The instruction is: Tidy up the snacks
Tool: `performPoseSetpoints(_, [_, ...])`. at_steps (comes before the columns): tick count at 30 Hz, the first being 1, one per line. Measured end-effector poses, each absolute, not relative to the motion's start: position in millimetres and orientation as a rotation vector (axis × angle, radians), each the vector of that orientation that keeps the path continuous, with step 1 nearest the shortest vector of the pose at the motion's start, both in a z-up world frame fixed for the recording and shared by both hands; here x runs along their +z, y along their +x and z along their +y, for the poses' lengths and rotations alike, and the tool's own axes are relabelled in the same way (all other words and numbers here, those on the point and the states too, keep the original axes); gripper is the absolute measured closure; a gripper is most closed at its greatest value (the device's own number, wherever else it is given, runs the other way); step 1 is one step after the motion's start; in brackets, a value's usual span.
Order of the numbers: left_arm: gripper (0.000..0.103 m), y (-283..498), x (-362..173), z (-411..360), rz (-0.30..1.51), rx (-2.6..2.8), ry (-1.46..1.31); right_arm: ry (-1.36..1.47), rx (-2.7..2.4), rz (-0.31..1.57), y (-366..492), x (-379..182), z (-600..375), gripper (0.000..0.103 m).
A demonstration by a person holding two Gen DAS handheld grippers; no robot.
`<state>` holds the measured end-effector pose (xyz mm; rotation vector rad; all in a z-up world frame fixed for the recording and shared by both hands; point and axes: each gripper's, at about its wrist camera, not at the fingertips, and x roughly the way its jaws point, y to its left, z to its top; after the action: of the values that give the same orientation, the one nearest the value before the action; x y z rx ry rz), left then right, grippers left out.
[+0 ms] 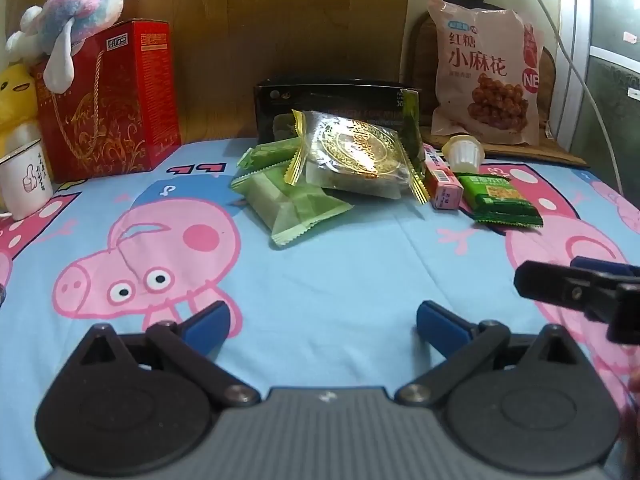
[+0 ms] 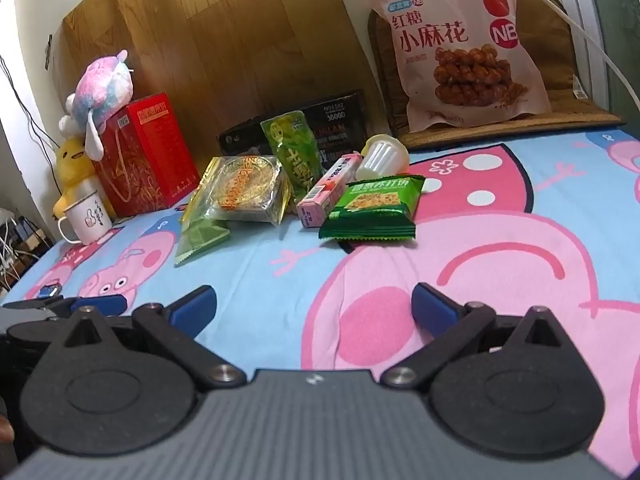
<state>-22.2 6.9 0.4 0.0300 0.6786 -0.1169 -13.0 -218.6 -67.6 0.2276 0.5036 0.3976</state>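
Observation:
A pile of snacks lies on the cartoon-pig bedsheet (image 1: 320, 280): a gold mooncake pack (image 1: 356, 156) (image 2: 244, 192), pale green packets (image 1: 288, 208) (image 2: 200, 240), a pink stick box (image 1: 442, 184) (image 2: 326, 196), a dark green cracker pack (image 1: 500, 200) (image 2: 376, 208), a jelly cup (image 1: 464, 154) (image 2: 382, 156) and a green drink pouch (image 2: 294, 152). A black box (image 1: 332, 108) (image 2: 320, 124) stands behind them. My left gripper (image 1: 322, 326) is open and empty, well short of the pile. My right gripper (image 2: 314, 308) is open and empty too; it also shows in the left wrist view (image 1: 576, 288).
A big pink snack bag (image 1: 484, 76) (image 2: 464, 44) leans at the back right on a brown mat. A red gift box (image 1: 108, 104) (image 2: 144, 156) with plush toys (image 1: 76, 12) and a white mug (image 1: 24, 184) (image 2: 86, 216) stand at the left. A wooden board (image 1: 280, 20) backs the bed.

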Motion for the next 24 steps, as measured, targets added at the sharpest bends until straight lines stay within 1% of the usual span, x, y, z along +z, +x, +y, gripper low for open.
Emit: performPoseSetpoints(24, [0.000,-19.9,0.8,8.8,0.683,-0.123,0.012,0.218,0.395,0.506,-4.7,-64.6,-213.8,0.000])
